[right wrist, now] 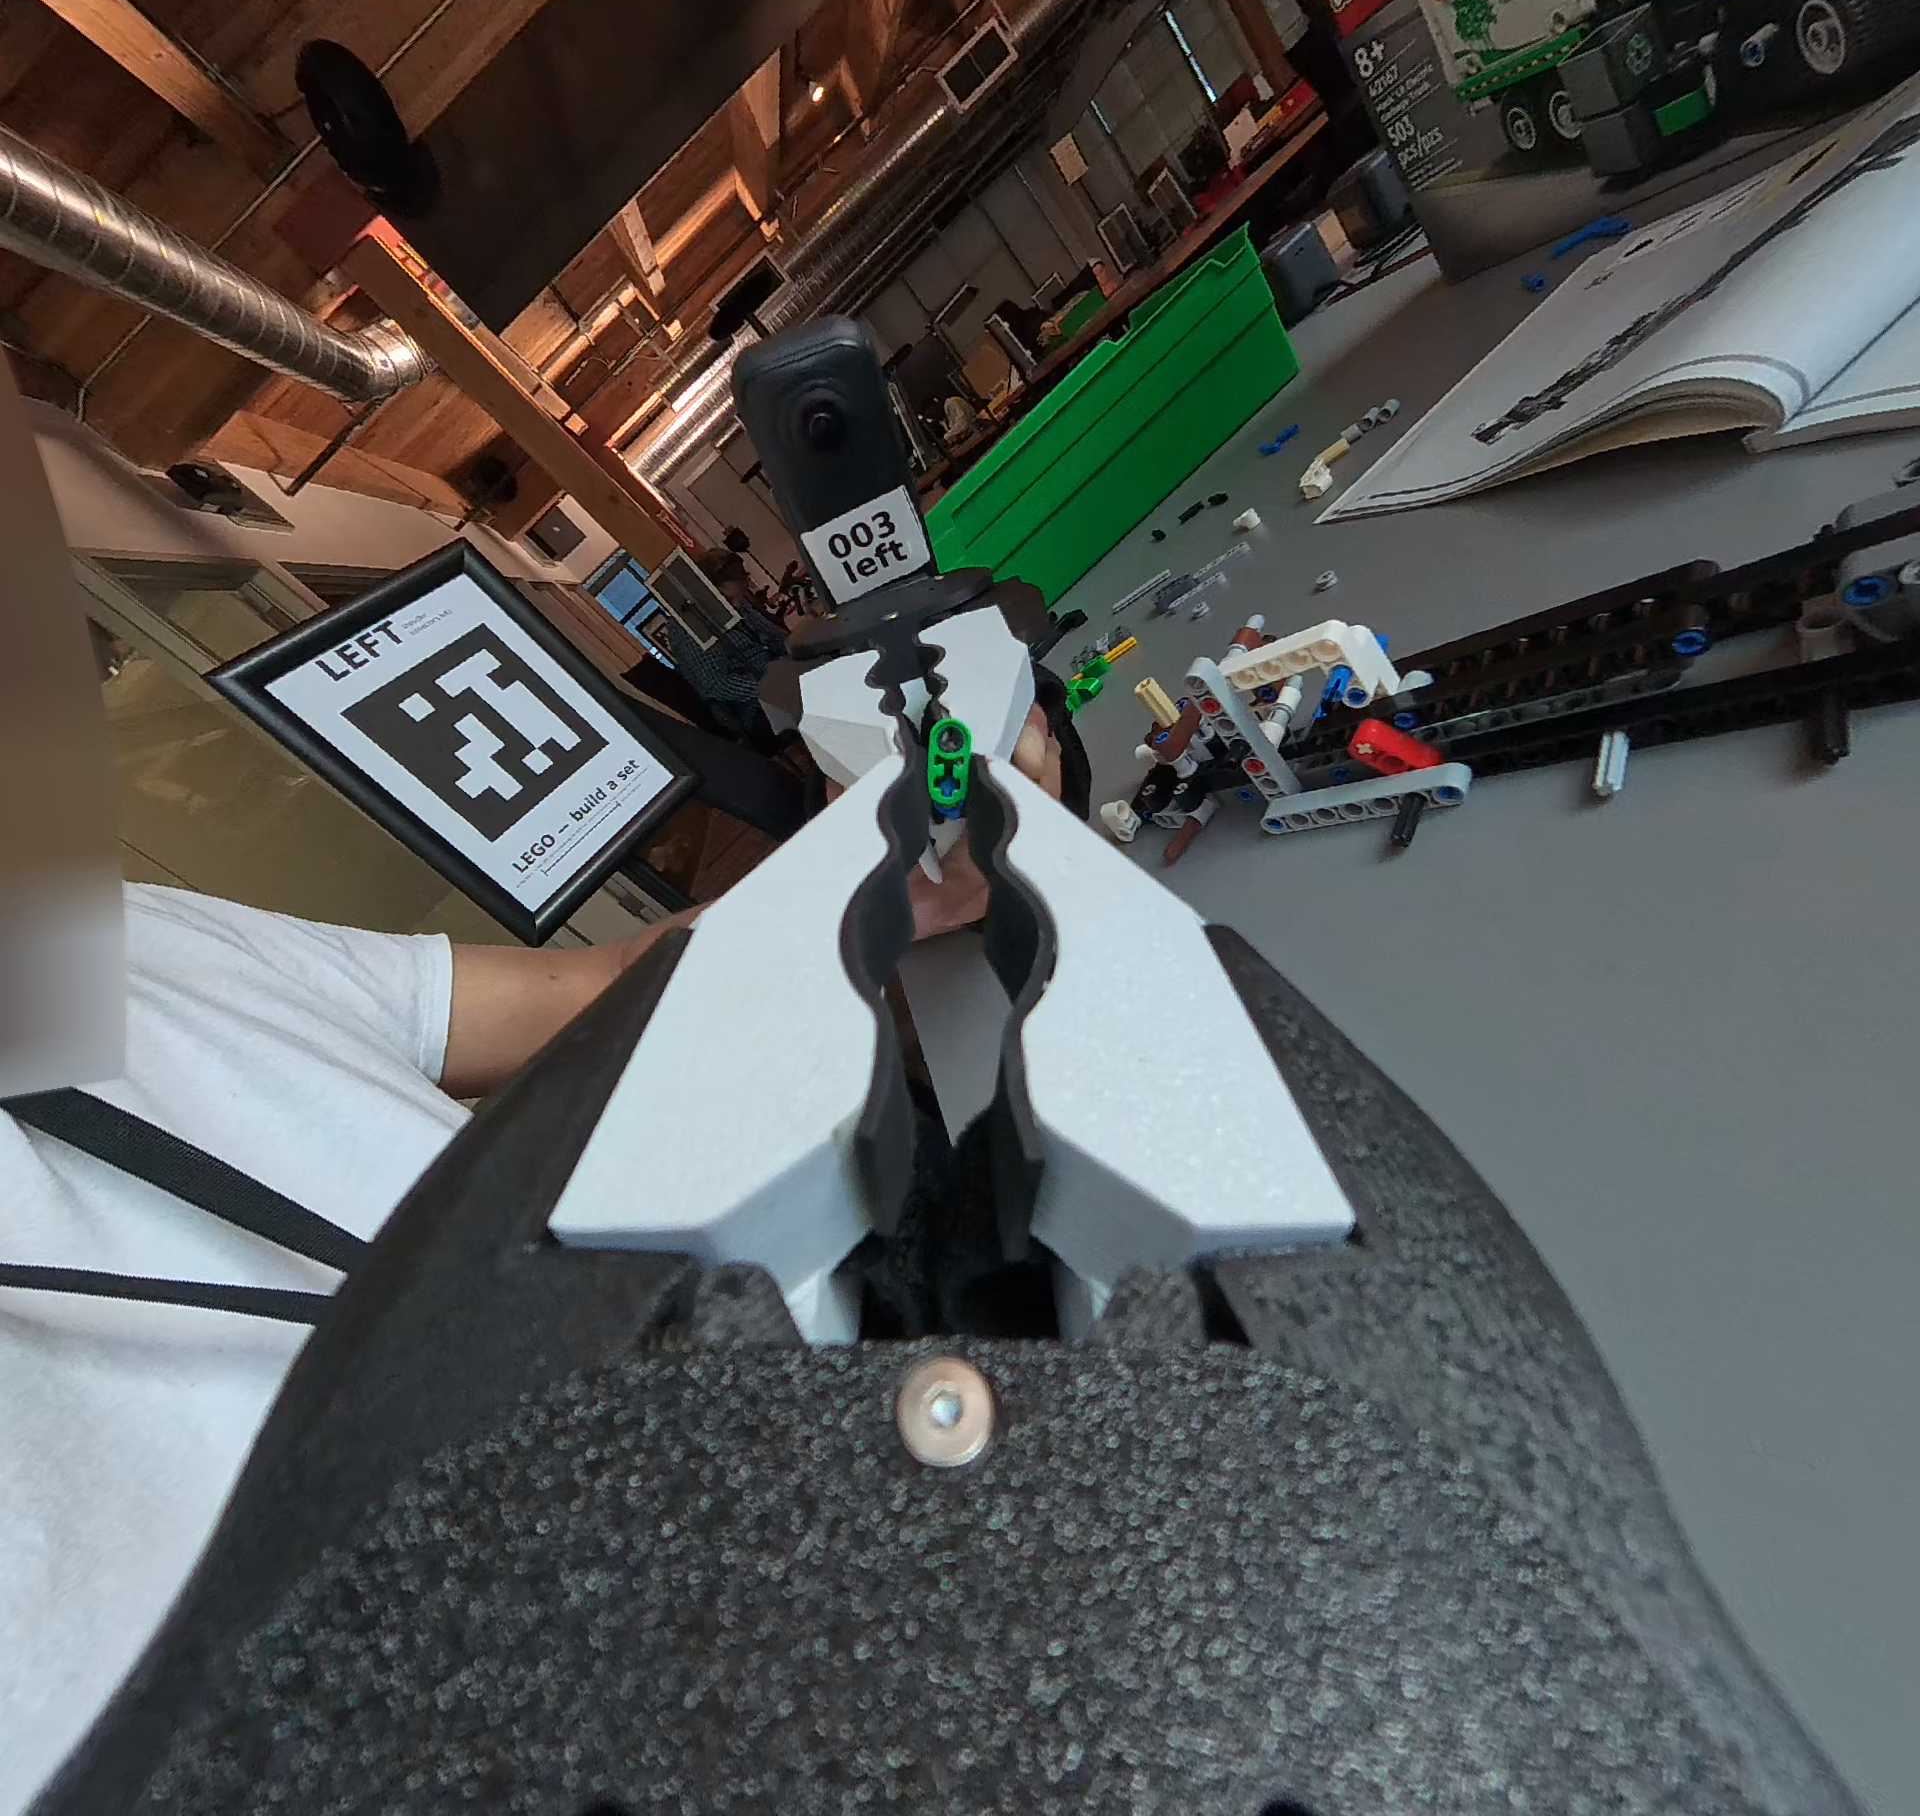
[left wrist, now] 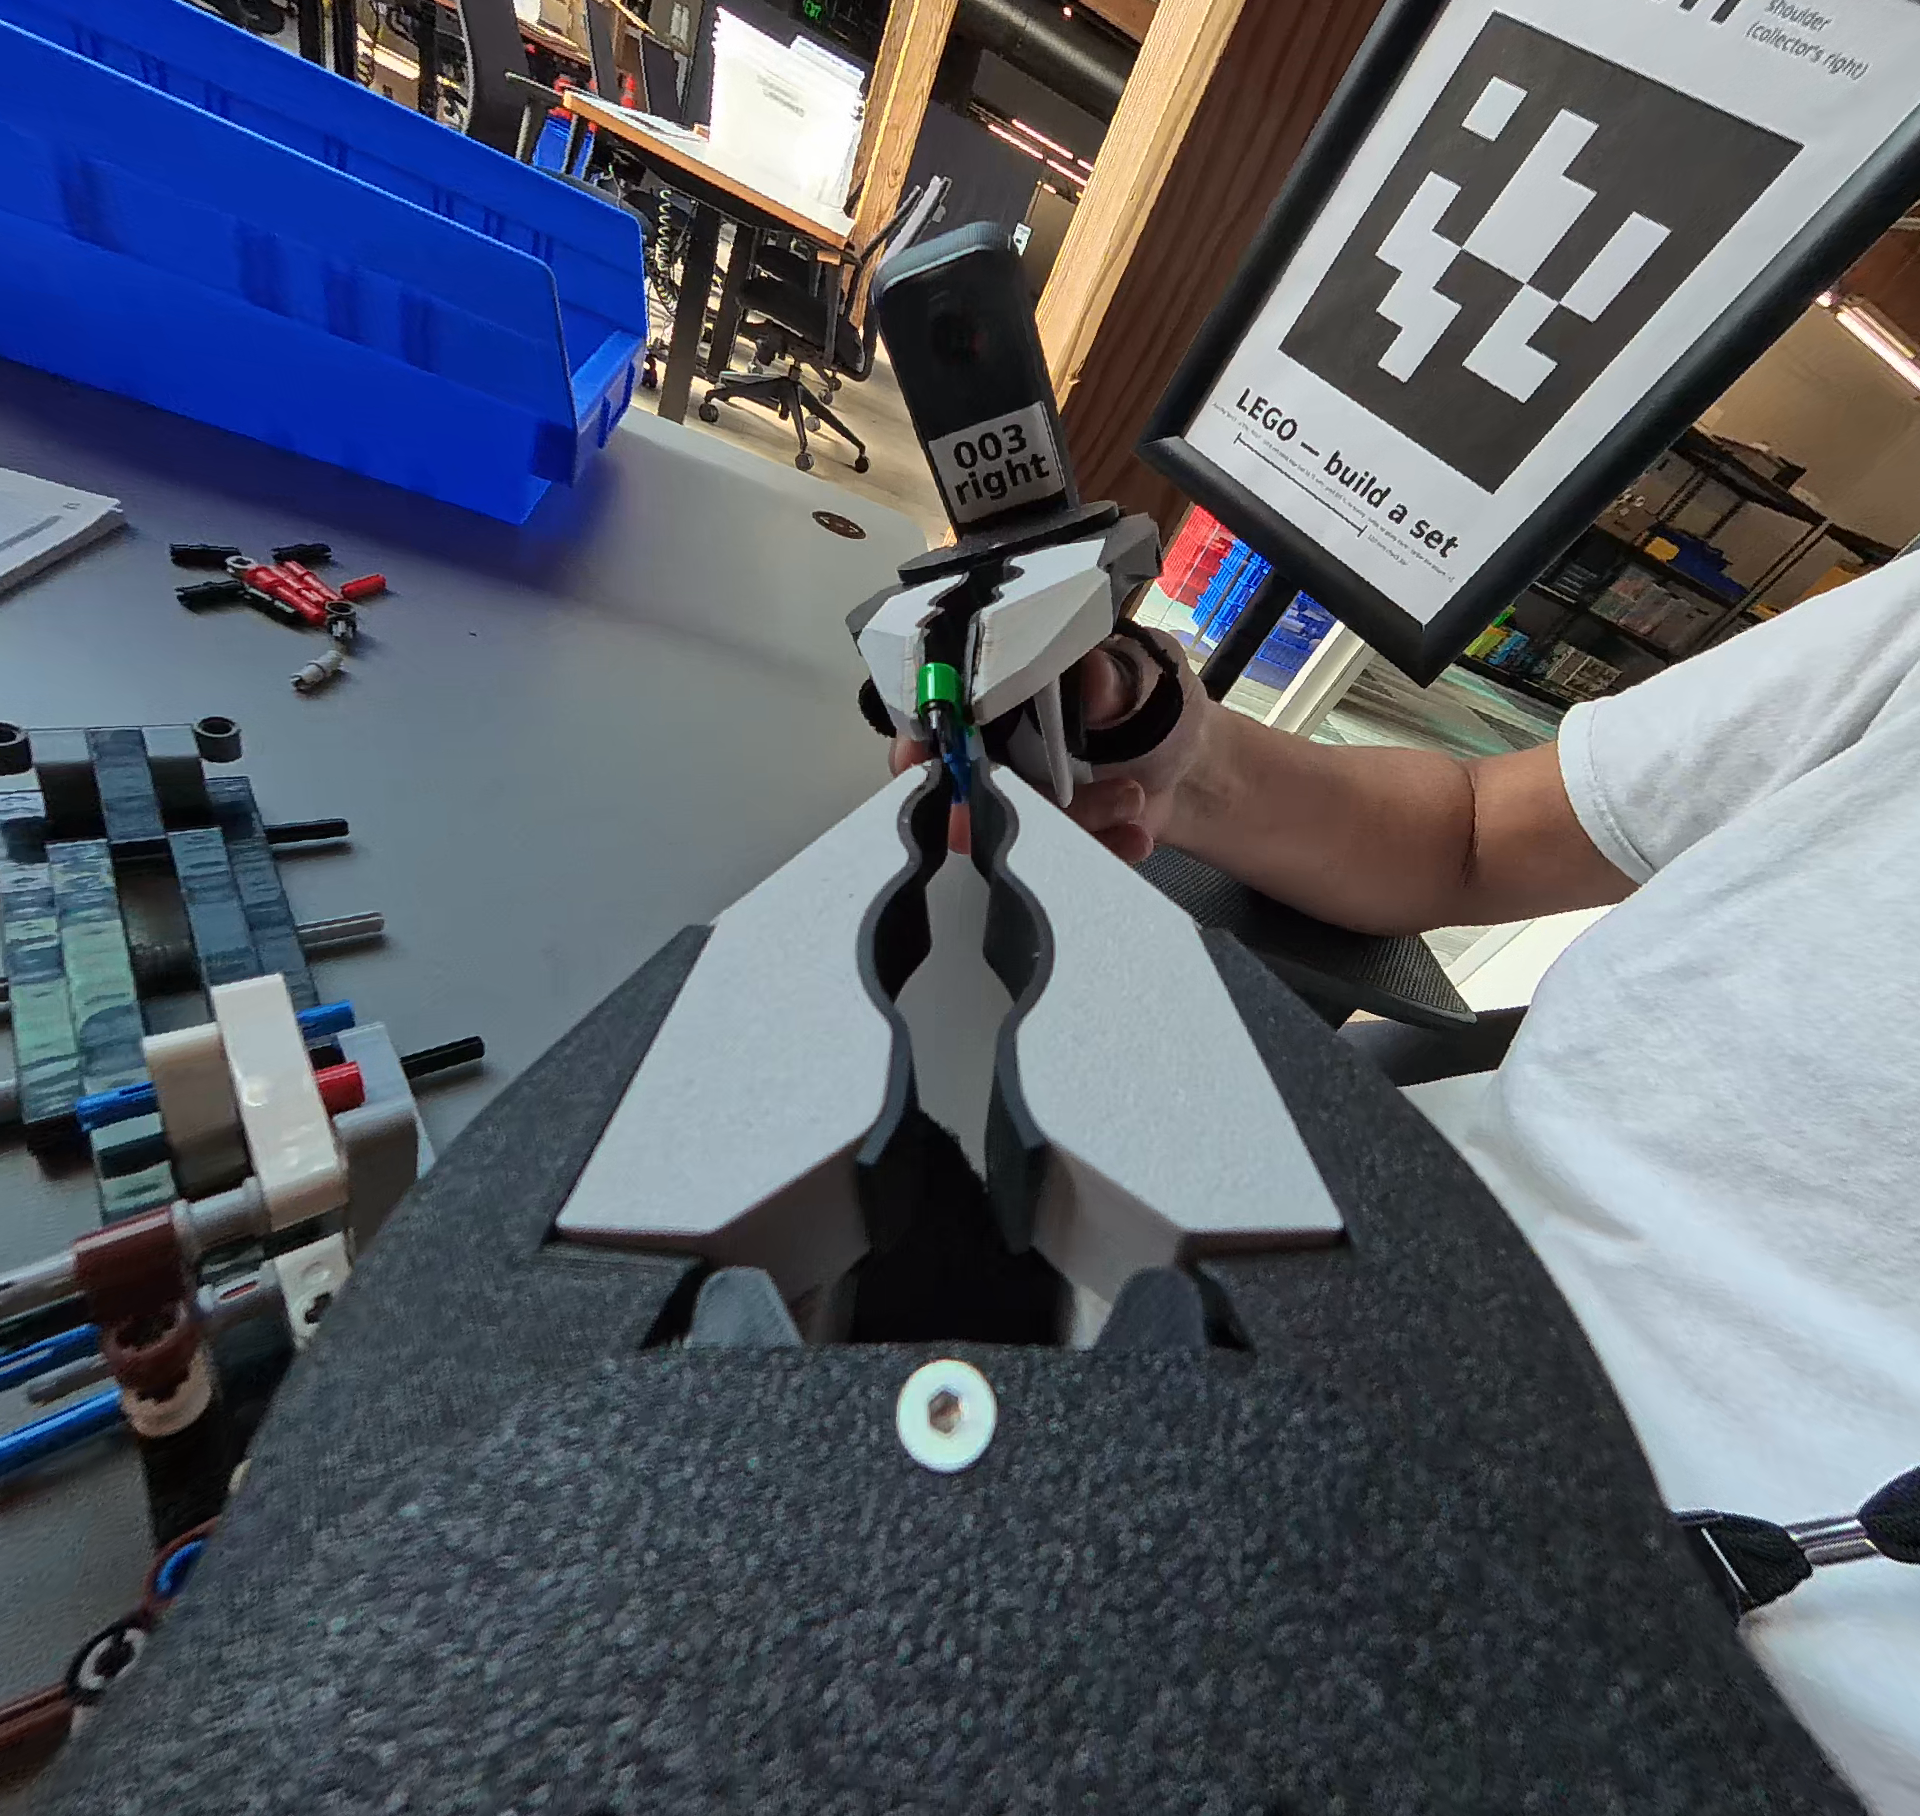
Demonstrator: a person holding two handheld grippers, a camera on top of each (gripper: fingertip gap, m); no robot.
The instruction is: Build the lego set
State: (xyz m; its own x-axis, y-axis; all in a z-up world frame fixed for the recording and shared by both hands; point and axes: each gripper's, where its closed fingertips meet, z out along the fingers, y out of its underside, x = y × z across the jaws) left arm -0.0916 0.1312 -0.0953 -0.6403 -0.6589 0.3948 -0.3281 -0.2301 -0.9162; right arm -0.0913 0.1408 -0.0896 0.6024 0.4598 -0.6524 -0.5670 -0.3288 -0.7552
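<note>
At frame centre, the right tool (right wrist: 943,798) and left tool (left wrist: 954,798) meet tip to tip, both clenched on one small green piece (right wrist: 948,753) with a blue pin (left wrist: 958,764), above the counter (right wrist: 1558,1039).

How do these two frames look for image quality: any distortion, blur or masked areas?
Left wrist view: strong wide-angle bending at the edges, the blue bin curves; the green piece is sharp. Right wrist view: same bending, a masking patch at the left edge, and the near gripper body is soft while the green piece is crisp.
</note>
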